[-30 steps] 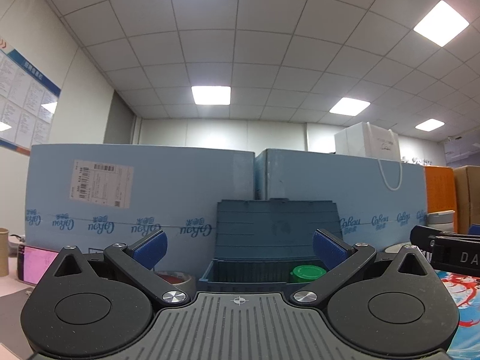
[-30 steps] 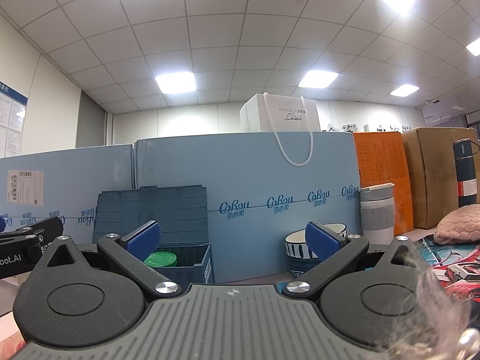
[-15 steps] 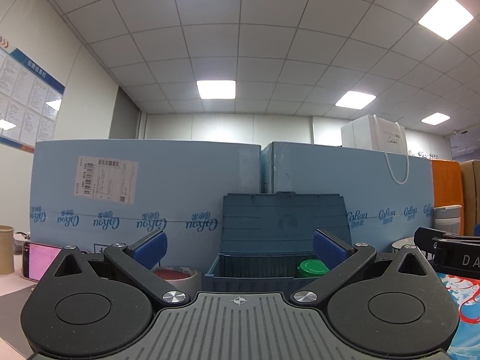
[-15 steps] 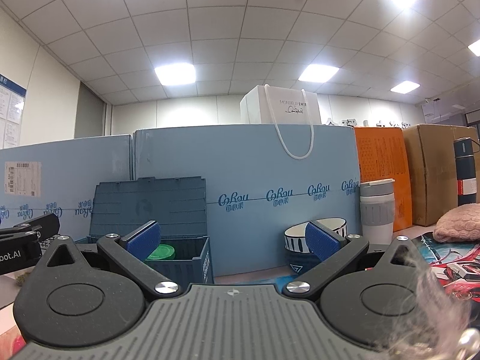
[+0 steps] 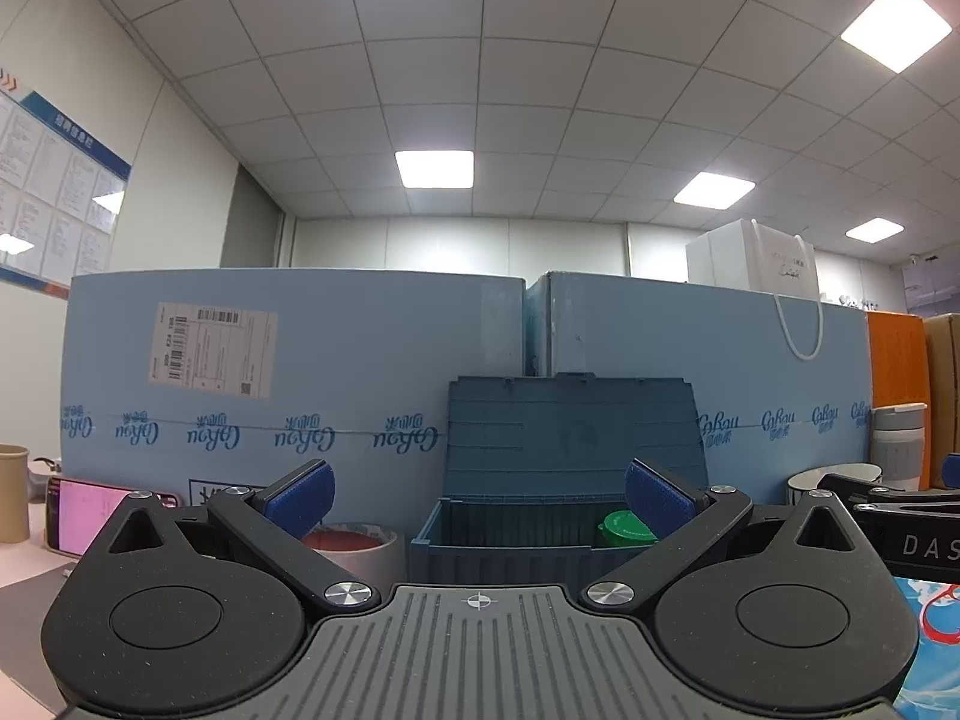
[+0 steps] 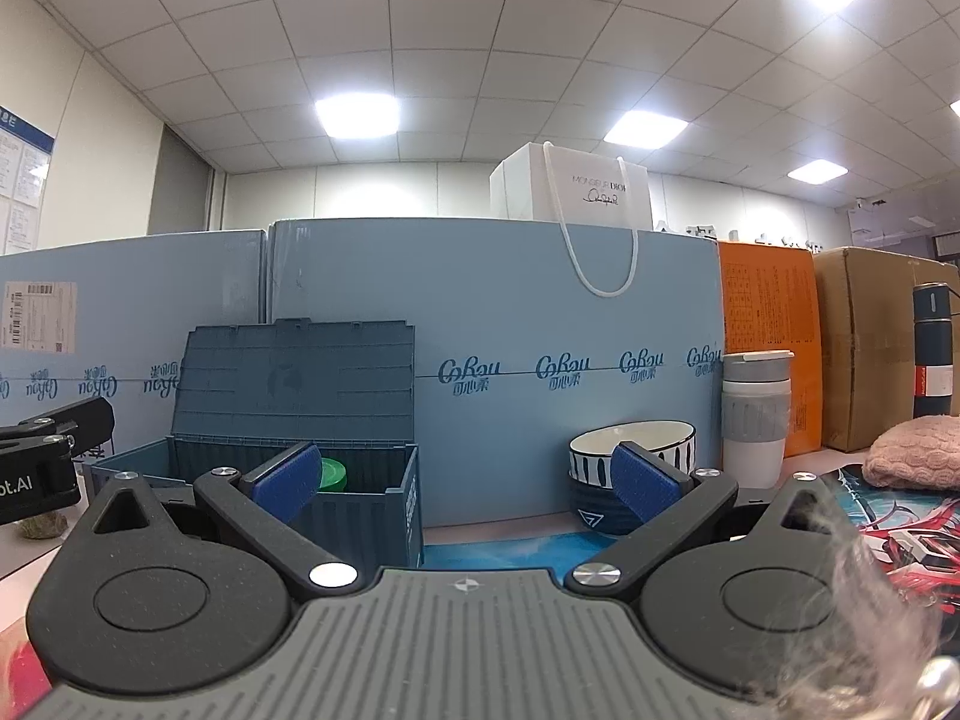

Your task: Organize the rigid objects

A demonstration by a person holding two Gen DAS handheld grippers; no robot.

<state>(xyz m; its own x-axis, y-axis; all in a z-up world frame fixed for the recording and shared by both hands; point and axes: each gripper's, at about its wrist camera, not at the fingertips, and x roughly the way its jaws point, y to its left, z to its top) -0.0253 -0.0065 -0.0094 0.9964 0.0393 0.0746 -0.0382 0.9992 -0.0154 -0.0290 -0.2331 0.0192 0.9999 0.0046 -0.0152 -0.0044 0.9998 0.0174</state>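
Observation:
A dark blue storage box (image 5: 510,540) with its lid raised stands against the light blue panels; it also shows in the right wrist view (image 6: 366,498). A green-lidded jar (image 5: 624,525) sits inside it, also seen from the right (image 6: 330,474). My left gripper (image 5: 477,495) is open and empty, level with the box front. My right gripper (image 6: 465,477) is open and empty, to the right of the box. A striped bowl (image 6: 630,453) stacked on a dark bowl stands beyond the right finger.
A tape roll (image 5: 360,546), a phone (image 5: 84,510) and a beige cup (image 5: 12,492) lie left of the box. A grey-white tumbler (image 6: 756,414), a pink knit item (image 6: 918,450), a dark flask (image 6: 933,348) and cardboard boxes (image 6: 870,348) stand at right. A small stone (image 6: 42,522) lies at left.
Both views have tilted down a little and drawn slightly closer to the box; more of the box front and table shows. Both grippers stay open.

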